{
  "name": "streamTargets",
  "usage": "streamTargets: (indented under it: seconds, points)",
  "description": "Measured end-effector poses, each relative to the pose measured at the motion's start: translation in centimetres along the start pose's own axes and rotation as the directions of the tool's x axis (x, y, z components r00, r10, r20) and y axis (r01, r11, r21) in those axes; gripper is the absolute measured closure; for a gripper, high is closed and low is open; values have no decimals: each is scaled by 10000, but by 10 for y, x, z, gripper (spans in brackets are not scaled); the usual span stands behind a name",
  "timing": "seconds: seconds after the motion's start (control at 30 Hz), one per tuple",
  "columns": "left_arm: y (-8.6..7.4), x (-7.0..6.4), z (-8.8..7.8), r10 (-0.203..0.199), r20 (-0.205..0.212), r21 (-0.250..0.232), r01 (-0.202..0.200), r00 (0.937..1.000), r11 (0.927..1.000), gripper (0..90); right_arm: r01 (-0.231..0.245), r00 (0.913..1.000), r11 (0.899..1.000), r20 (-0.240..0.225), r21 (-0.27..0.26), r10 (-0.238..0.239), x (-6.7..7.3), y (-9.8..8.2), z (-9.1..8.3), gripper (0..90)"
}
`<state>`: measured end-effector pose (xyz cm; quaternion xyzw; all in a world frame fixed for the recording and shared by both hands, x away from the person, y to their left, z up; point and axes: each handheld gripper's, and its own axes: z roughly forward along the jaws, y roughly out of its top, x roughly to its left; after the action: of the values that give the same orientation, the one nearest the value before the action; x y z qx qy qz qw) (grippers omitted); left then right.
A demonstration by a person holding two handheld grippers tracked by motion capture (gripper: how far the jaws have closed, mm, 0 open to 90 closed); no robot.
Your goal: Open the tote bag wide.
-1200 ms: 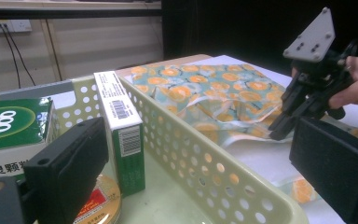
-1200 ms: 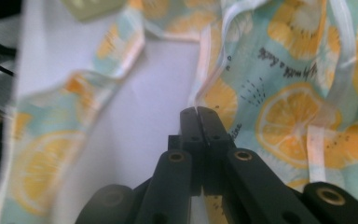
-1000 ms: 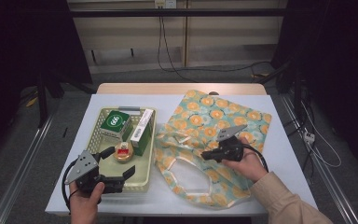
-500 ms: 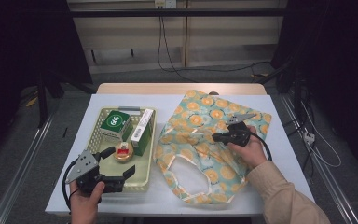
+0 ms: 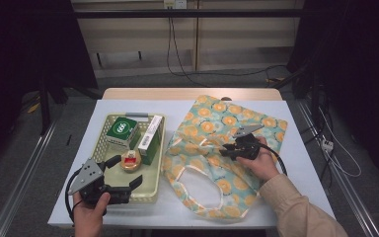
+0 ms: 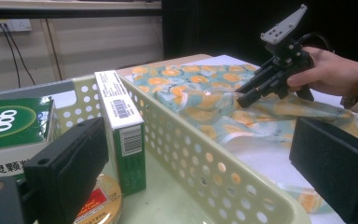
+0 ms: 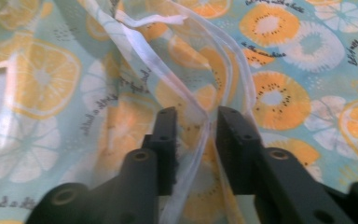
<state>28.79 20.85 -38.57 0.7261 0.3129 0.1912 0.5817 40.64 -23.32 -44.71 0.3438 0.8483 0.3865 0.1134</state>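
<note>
The fruit-print bag (image 5: 217, 148) lies flat at the table's three o'clock side. The right gripper (image 5: 225, 149) rests on it; its jaws have just been opening, with the bag's white strap (image 7: 200, 140) loose between them. At seven o'clock, the left gripper (image 5: 123, 172) gapes empty over the basket (image 5: 150, 190), half hiding a round tin (image 5: 130, 160).
</note>
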Motion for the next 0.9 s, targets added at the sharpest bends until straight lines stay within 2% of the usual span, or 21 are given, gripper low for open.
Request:
streamTargets:
  seconds: [0.1, 0.13, 0.27, 0.4, 0.47, 0.57, 0.73, 0.8, 0.9]
  points:
    - [0, 0, 0, -1, 0, 6, 1, 10000, 10000, 43, 191, 9996, 9995, -183, -242, -195, 8, 1, -2, 490]
    - [0, 0, 0, 3, 4, 19, -3, 10000, 10000, 43, 241, 9992, 9994, -326, -238, -249, 11, 1, -2, 455]
    - [0, 0, 1, 8, -4, 39, -8, 10000, 10000, 43, 574, 9978, 9983, -329, 12, -573, 23, -3, -1, 325]
    - [0, 0, 1, 4, -6, 49, -4, 10000, 10000, 43, 1061, 9943, 9935, -122, 423, -1056, 31, -7, 6, 276]
    - [0, 0, 1, 10, -2, 33, -10, 10000, 10000, 43, 1225, 9924, 9907, -165, 590, -1217, 32, -9, 10, 273]
    - [0, 0, 1, -19, -29, 46, 19, 10000, 10000, 43, 1105, 9939, 9925, -118, 523, -1100, 31, -8, 11, 341]
    - [-1, 0, 1, -16, -13, 50, 16, 10000, 10000, 43, 861, 9963, 9949, -34, 531, -860, 21, -6, 10, 518]
    - [-1, 1, 1, -6, -13, 60, 6, 10000, 10000, 43, 895, 9958, 9941, 138, 609, -905, 19, -5, 9, 577]
    - [0, 1, 1, -8, -14, 52, 8, 10000, 10000, 43, 992, 9950, 9931, 77, 628, -999, 17, -3, 10, 699]
